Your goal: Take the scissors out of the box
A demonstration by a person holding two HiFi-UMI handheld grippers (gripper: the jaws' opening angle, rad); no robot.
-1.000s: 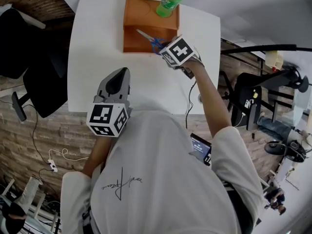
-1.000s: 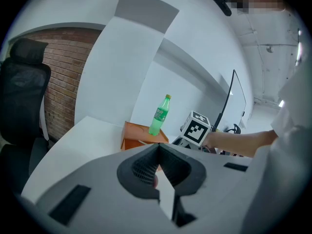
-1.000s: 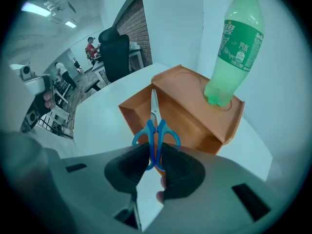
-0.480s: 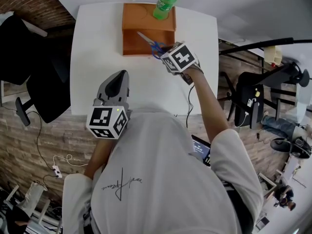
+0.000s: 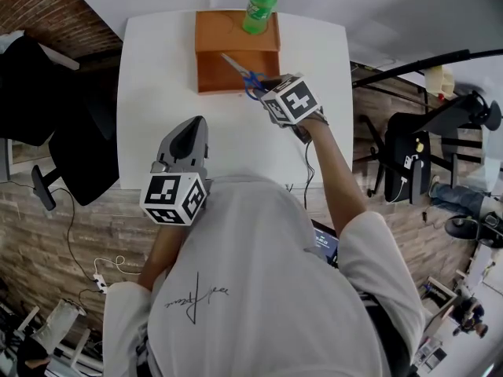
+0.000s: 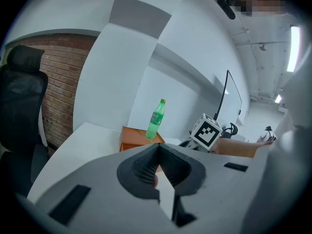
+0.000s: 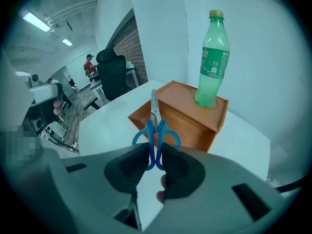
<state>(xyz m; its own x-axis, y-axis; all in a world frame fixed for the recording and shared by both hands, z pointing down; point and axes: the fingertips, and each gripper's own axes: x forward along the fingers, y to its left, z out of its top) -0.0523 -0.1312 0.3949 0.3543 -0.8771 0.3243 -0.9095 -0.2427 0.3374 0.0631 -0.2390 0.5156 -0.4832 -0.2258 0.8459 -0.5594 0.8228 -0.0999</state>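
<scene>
R gripper [image 7: 156, 147] nose-down, tight on scissors [image 7: 155, 121]; L gripper [image 6: 158, 147] approx level, jaws together

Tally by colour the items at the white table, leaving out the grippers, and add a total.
Orange: 1, the box
Green: 1, the bottle
Blue-handled: 1, the scissors
Total: 3

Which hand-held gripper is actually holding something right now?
The right hand-held gripper: its jaws are clamped on the blue-handled scissors, by the orange box. The left hand-held gripper is shut on nothing.
</scene>
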